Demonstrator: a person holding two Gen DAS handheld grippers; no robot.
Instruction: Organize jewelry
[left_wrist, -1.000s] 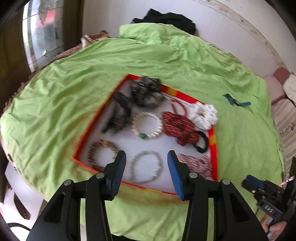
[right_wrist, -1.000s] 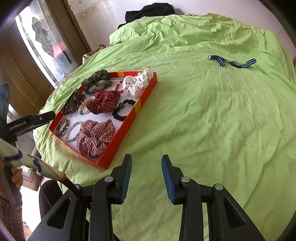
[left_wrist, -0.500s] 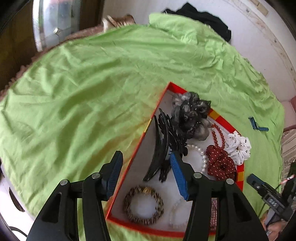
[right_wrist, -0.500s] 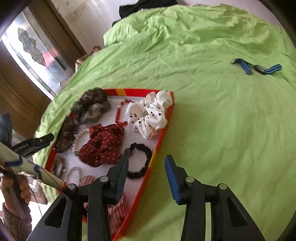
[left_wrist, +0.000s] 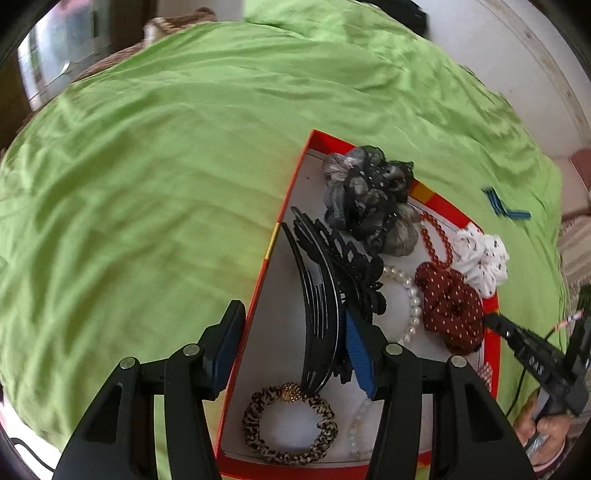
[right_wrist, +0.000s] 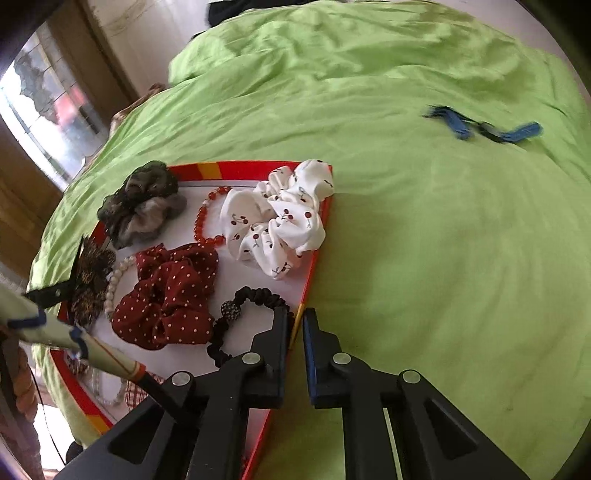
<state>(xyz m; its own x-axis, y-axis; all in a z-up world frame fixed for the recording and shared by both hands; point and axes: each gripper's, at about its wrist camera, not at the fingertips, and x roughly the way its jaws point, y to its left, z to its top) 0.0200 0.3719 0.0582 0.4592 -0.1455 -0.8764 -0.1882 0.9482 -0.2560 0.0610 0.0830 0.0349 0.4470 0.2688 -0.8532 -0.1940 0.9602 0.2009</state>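
Observation:
A red-rimmed tray (left_wrist: 263, 271) with a white floor lies on a green cloth and holds hair ties and bracelets. My left gripper (left_wrist: 291, 339) is open and straddles the tray's left rim, its right finger beside a black hair claw (left_wrist: 320, 306). My right gripper (right_wrist: 298, 325) is shut on the tray's right rim (right_wrist: 314, 266), one finger inside the tray against a black beaded hair tie (right_wrist: 255, 299). A white cherry scrunchie (right_wrist: 280, 221), a red dotted scrunchie (right_wrist: 166, 295), a grey scrunchie (right_wrist: 142, 203) and a red bead bracelet (right_wrist: 203, 221) lie inside.
A blue striped watch strap (right_wrist: 484, 125) lies on the green cloth (right_wrist: 443, 240) to the far right of the tray. A leopard hair tie (left_wrist: 288, 424) and pearl bracelets (left_wrist: 410, 299) lie in the tray's near part. A window and wooden door stand at the left.
Both grippers have moved in close to the tray. The right gripper has closed on the tray's right rim. The left gripper now straddles the left rim by the black claw.

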